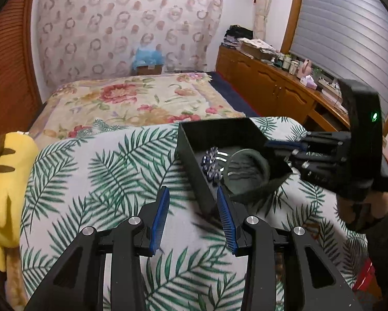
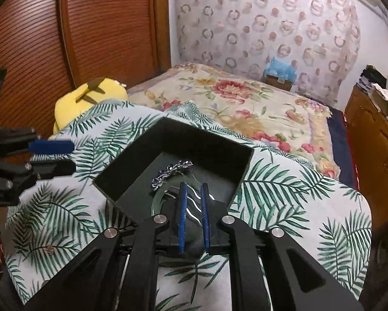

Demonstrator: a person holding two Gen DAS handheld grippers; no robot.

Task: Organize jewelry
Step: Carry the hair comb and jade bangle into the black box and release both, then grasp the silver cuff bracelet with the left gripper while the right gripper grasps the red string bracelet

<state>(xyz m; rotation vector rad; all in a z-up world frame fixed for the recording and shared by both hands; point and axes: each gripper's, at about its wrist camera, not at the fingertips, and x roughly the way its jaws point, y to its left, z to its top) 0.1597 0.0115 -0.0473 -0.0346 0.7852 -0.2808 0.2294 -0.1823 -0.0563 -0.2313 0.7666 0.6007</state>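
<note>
A black open box (image 1: 194, 160) (image 2: 142, 163) sits on a palm-leaf cloth. Inside lie a blue-and-silver jeweled hair comb (image 1: 211, 165) (image 2: 172, 172) and a green bangle (image 1: 261, 165) (image 2: 157, 202). My left gripper (image 1: 192, 194) is open and empty, just in front of the box's near corner. My right gripper (image 2: 194, 189) (image 1: 284, 146) reaches over the box's rim above the bangle; its blue pads stand a narrow gap apart and nothing shows between them. A small ring (image 2: 49, 250) lies on the cloth at the left in the right wrist view.
A yellow plush toy (image 1: 7, 189) (image 2: 87, 98) lies at the cloth's left edge. A floral bedspread (image 1: 137, 101) stretches beyond. A wooden cabinet (image 1: 271, 88) with clutter runs along the right, and a slatted wooden door (image 2: 64, 39) stands at the left.
</note>
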